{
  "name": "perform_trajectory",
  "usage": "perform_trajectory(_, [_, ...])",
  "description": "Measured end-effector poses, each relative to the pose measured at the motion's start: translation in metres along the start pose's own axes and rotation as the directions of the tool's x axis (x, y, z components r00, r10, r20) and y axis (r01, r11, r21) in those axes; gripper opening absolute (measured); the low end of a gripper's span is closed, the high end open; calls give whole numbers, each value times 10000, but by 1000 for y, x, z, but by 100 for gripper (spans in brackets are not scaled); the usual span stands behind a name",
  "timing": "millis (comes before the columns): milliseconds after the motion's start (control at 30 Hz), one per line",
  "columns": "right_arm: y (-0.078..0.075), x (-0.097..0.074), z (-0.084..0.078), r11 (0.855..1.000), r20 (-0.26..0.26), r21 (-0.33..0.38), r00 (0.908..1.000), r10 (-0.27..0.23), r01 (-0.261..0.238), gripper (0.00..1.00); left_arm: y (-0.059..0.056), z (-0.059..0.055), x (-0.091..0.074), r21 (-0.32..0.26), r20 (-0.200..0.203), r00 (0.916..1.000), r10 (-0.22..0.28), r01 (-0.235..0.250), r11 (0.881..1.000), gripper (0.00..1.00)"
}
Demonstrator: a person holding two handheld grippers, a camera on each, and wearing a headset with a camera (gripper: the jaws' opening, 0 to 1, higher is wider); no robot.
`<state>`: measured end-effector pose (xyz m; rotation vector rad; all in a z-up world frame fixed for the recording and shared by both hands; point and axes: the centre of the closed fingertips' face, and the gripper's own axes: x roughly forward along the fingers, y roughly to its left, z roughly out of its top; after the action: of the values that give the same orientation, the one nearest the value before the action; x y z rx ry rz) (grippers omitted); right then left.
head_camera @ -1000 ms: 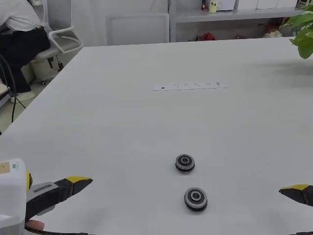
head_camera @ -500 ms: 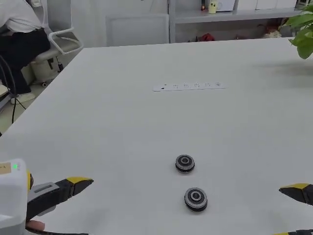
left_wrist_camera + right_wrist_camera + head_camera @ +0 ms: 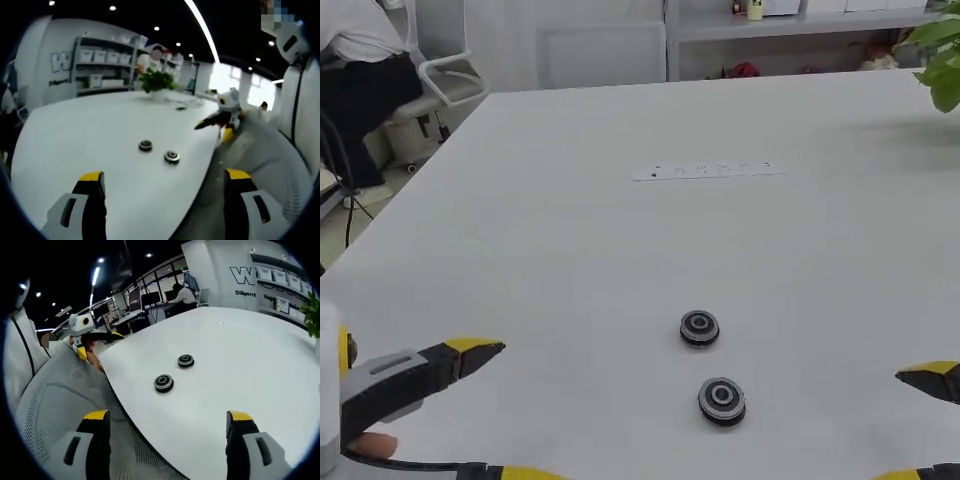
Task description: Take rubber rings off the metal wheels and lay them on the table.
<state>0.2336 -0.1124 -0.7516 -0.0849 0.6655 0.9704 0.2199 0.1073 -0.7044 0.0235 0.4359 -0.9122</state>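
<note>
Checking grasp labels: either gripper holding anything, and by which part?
Nothing held. Left gripper and right gripper are open, clear of the far wheel and near wheel lying on the table.

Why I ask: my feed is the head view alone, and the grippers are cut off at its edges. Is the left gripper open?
Observer: Yes. In its own view the left gripper has both jaws wide apart, nothing between them.
Operator: And the right one?
Observer: The right gripper is open too, and empty.
Operator: Those leaves at my right edge?
Observer: A potted plant, standing on the table.
</note>
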Motion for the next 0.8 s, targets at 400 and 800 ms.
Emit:
perform_trajectory(400, [10, -20, 31, 9981, 610, -605, 9980, 161, -124, 93, -11, 27, -9, 902, -52, 9996, -262, 265, 9956, 100])
perform_trajectory(800, [13, -26, 62, 9892, 755, -1450, 9966, 318, -206, 91, -14, 71, -11, 2143, 26, 9970, -775, 751, 9739, 100])
